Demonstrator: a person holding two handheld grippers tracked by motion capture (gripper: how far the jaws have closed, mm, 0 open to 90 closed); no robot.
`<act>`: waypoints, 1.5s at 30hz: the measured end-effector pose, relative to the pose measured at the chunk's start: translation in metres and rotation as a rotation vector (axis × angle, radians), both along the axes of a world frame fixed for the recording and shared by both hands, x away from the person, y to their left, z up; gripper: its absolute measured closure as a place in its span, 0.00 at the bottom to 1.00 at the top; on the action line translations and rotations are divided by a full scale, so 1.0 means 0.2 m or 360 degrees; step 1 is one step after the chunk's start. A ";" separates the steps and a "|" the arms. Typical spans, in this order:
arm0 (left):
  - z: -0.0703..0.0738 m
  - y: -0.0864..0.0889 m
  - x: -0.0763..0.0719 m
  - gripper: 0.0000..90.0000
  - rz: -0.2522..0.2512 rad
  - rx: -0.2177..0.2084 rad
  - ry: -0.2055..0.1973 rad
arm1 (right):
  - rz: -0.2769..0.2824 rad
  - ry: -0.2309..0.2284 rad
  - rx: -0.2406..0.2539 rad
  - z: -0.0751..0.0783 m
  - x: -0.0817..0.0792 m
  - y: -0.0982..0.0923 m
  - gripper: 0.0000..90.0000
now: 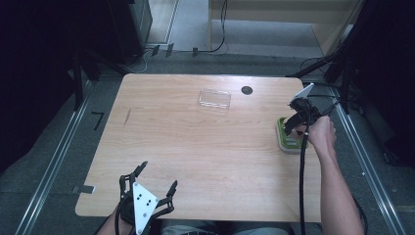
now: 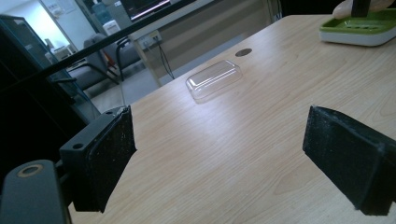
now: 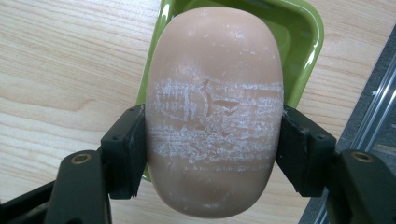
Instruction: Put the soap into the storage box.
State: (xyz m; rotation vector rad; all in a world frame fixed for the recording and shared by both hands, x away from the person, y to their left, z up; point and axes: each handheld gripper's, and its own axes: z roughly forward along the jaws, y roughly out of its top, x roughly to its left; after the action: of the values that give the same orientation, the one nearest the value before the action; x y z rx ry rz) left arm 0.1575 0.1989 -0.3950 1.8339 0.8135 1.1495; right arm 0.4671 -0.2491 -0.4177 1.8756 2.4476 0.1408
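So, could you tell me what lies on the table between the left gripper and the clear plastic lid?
Nothing: in the left gripper view, bare wooden table runs from the open left gripper to the clear plastic lid.

From my seat, most of the surface [image 1: 195,147] lies bare, so I can sweep either tool across the middle freely. Near the far edge a clear plastic lid [image 1: 214,98] lies flat, with a small dark hole [image 1: 246,90] just beside it. At the right edge the green soap dish [image 1: 288,138] blocks low passes, and my right tool [image 1: 295,128] hangs over it, clamped on the soap [image 3: 214,109].
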 end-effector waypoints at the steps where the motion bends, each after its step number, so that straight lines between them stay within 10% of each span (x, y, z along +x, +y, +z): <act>1: 0.00 0.00 0.00 0.11 0.0000 0.0000 0.0000 | 0.0004 0.0005 -0.0003 0.00 0.00 0.00 0.37; 45: 0.00 0.00 0.00 0.11 -0.0006 0.0004 -0.0001 | -0.0132 0.0086 0.0012 -0.13 0.06 0.00 0.37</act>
State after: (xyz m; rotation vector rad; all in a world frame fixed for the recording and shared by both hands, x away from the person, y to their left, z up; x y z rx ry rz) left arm 0.1572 0.1990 -0.3951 1.8364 0.8079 1.1491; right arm 0.4797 -0.2500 -0.4432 2.0058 2.4013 0.0969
